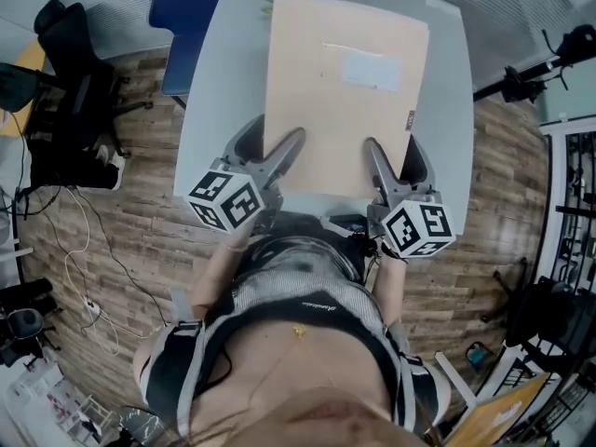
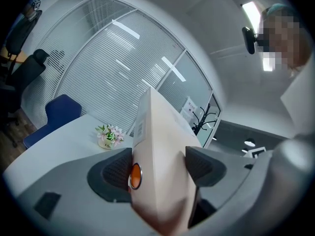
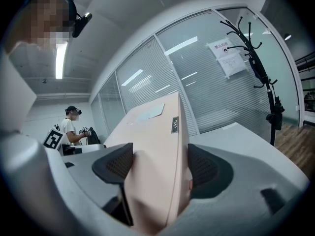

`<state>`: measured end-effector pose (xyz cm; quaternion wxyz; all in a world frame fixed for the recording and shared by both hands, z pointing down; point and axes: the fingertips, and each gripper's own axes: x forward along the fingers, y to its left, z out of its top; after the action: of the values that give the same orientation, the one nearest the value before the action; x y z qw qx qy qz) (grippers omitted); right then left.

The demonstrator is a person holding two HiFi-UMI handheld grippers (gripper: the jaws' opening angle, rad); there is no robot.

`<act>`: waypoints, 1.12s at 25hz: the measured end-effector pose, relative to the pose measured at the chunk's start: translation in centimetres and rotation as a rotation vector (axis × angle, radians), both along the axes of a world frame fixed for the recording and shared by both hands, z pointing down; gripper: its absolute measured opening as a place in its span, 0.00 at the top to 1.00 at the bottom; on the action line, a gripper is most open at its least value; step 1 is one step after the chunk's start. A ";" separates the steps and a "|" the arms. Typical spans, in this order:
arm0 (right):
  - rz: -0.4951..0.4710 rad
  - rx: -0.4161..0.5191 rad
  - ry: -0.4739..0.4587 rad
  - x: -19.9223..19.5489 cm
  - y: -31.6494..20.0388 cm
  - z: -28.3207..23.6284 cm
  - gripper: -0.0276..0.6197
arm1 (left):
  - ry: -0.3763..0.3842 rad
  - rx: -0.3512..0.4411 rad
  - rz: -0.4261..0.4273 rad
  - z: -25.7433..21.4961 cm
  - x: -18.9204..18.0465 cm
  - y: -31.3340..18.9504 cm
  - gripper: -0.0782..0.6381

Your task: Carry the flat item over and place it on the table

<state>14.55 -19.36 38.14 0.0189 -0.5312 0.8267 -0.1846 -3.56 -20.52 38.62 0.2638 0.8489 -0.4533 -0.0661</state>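
Note:
A flat tan cardboard box (image 1: 345, 91) with a pale label hangs level over the grey table (image 1: 209, 110), held by its near edge. My left gripper (image 1: 275, 161) is shut on the box's near left corner, and my right gripper (image 1: 391, 166) is shut on its near right corner. In the left gripper view the box (image 2: 162, 151) fills the gap between the two pads, edge-on. The right gripper view shows the same box (image 3: 157, 156) clamped between both pads.
A small pot of flowers (image 2: 109, 135) stands on the table at its far end. A blue chair (image 1: 182, 26) sits at the table's far left, black chairs (image 1: 70, 91) further left. A coat stand (image 3: 261, 77) and glass partition stand beyond the table.

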 end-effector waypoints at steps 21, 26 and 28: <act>-0.005 -0.214 0.031 -0.1 -0.1 9.9 0.44 | 0.003 -0.219 0.000 10.4 -0.1 0.2 0.42; -0.004 -0.271 0.036 -0.3 0.2 12.8 0.44 | -0.007 -0.273 0.002 13.3 -0.3 0.6 0.42; -0.001 -0.290 0.035 -0.3 0.4 13.8 0.44 | -0.012 -0.294 0.005 14.4 -0.3 0.8 0.42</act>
<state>14.23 -18.97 51.97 -0.0726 -0.5312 0.7917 -0.2929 -3.89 -19.76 53.04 0.3826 0.8027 -0.4574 0.0067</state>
